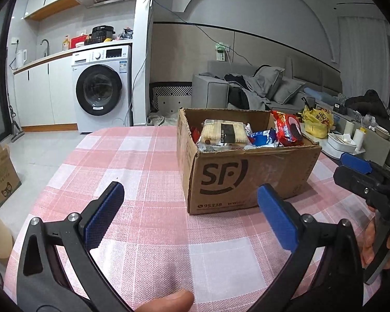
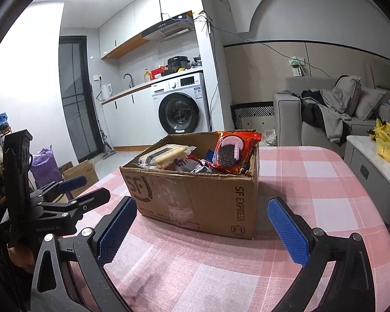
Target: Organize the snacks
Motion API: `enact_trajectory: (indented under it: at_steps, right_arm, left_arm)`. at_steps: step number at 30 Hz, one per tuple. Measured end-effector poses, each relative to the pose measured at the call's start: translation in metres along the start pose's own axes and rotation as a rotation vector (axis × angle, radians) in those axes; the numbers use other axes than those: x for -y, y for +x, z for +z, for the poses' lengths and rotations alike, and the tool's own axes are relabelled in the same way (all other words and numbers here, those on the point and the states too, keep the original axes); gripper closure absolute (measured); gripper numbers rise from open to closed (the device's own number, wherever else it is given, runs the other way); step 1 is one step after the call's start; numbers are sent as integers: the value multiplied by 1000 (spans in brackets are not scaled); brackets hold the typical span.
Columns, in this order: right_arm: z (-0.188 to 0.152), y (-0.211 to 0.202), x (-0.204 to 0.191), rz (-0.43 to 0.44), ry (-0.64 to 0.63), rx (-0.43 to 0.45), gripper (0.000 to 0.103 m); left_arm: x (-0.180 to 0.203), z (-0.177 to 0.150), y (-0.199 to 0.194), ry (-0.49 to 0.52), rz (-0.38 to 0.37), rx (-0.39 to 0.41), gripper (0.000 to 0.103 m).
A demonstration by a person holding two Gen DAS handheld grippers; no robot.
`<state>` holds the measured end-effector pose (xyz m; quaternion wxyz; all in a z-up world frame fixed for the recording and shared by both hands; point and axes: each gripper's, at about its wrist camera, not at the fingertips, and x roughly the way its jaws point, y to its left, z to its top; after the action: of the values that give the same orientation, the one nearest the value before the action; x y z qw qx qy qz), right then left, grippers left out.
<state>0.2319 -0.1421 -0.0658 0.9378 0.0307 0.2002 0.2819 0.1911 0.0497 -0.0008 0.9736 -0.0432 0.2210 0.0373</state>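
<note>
Pink-and-white checked cloth [image 1: 148, 234] across the lower frame; brown box [image 1: 247, 179] at centre with black SF print; red pack [image 2: 234, 150] with a dark cookie picture, upper centre; pale yellow wafers [image 1: 222, 132] under a black band; blue pads [image 2: 117, 230] on black grippers; yellow bag [image 2: 388, 140] at right edge.
</note>
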Motion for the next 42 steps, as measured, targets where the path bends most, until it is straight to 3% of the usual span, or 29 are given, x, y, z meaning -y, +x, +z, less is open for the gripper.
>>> enact_trajectory:
  at_steps: [3,42]
  right_arm:
    - [0,-2,-2,-39,-6,11,0]
    - [-1,-10,3,-27,9,42,0]
  left_arm:
    - [0,0,1,-5,-3,-4,1]
    - [2,-4,5,-14,3,-8,1]
